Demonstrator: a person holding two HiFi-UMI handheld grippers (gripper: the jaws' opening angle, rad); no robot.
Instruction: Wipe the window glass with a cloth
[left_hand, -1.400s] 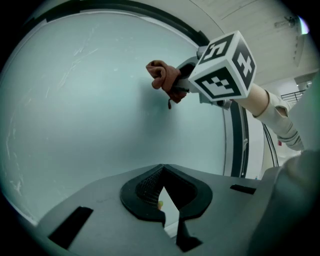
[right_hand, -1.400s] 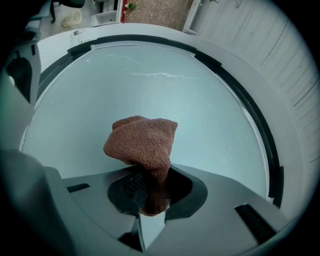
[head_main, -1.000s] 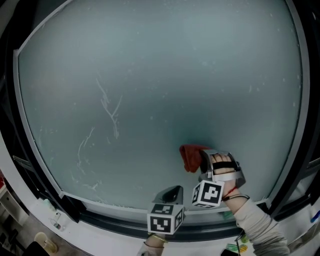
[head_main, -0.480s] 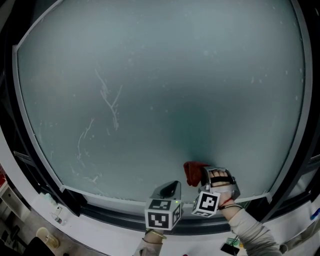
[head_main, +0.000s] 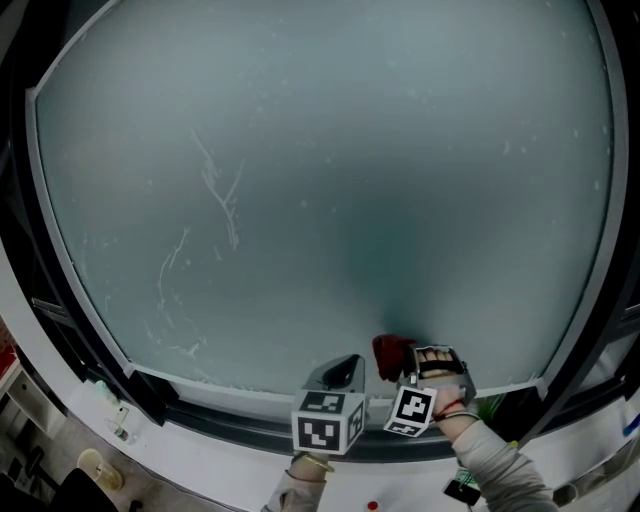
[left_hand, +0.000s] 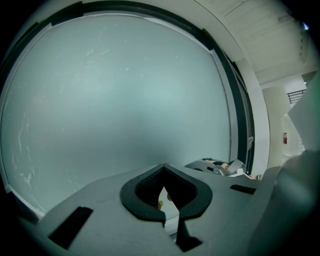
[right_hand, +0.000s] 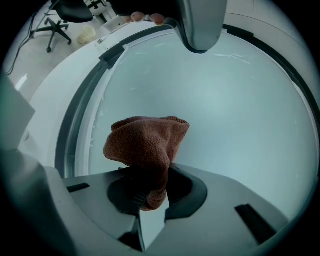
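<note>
Right gripper (right_hand: 150, 194) pinches fuzzy rust cloth (right_hand: 145, 145) against frosted glass (head_main: 320, 150); left gripper (left_hand: 163, 186) closed, empty.

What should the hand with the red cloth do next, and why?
Probably slide the cloth leftwards and up along the glass. The right gripper is shut on it at the pane's bottom edge, beside the frame, while whitish streaks mark the glass further left.

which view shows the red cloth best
The right gripper view: the cloth sits large at the centre, weave plain, clamped in the right gripper. The head view shows a small red patch low on the window glass. The left gripper view shows none of it.
</note>
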